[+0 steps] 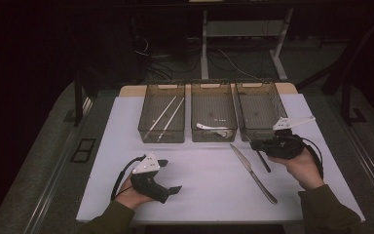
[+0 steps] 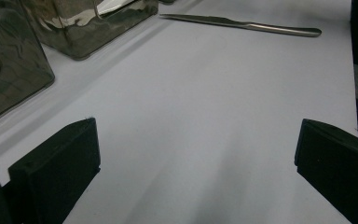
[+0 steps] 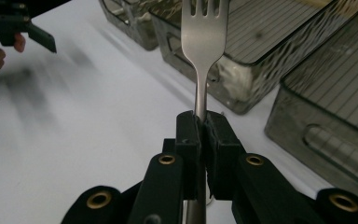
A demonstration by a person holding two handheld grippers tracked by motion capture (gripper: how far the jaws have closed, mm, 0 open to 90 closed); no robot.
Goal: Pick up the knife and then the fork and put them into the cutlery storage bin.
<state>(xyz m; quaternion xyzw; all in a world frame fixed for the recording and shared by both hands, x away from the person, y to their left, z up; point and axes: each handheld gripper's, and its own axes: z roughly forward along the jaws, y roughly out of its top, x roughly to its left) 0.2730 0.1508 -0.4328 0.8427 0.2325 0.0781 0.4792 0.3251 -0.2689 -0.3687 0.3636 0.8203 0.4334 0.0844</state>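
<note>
From above, we've got the right tool (image 1: 258, 144) at about four o'clock on the table (image 1: 126, 195), clamped on a fork (image 1: 264, 162) whose handle hangs down behind the jaws. The right-hand bin (image 1: 260, 111) sits just beyond it at one o'clock; the bin's near wall is the edge we'd clip if we carry the fork in too low. The knife (image 1: 253, 173) lies just beside our hand, easy to nudge. The left tool (image 1: 169, 176) rests at seven o'clock, with bare table all around it.

Left gripper view: jaws wide apart, nothing between them, open sheet ahead, knife (image 2: 242, 25) at twelve.

Right gripper view: the fork (image 3: 204, 32) stands up at twelve, pinched low on its thin neck. We judge it could pivot or slip in so narrow a grip. The bin walls (image 3: 242, 88) crowd one to three o'clock.
</note>
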